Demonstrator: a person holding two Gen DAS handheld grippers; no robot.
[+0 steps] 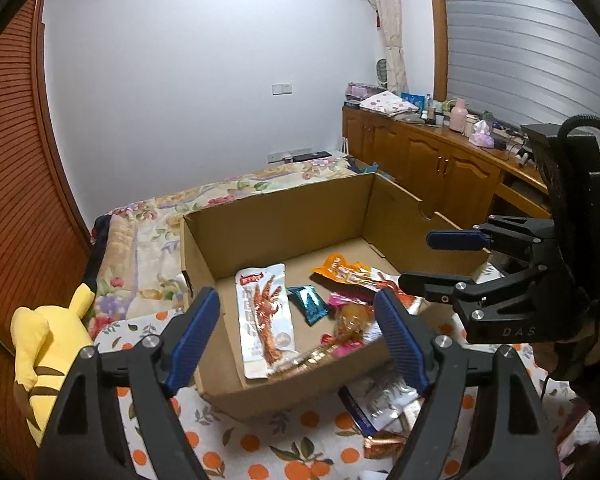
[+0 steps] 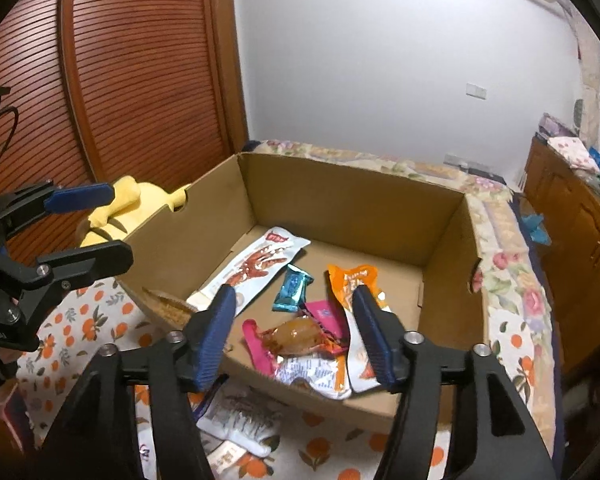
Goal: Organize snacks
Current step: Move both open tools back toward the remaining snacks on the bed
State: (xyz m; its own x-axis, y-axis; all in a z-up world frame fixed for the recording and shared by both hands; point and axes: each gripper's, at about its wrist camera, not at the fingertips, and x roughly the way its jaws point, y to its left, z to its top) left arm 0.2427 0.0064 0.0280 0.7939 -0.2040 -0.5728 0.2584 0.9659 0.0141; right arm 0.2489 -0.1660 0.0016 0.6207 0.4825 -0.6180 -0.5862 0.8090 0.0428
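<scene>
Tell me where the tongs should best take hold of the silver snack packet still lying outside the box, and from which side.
Probably the near end of the silver snack packet, from above. It lies flat on the orange-print sheet against the cardboard box front wall, which blocks the far side. The right tongs stand open and empty just above it, so dropping down to pinch a raised crinkle looks easiest.

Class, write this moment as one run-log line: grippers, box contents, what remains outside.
left gripper: open, empty | right gripper: open, empty | cardboard box: several snack packets inside | silver packet: outside, on cloth
</scene>
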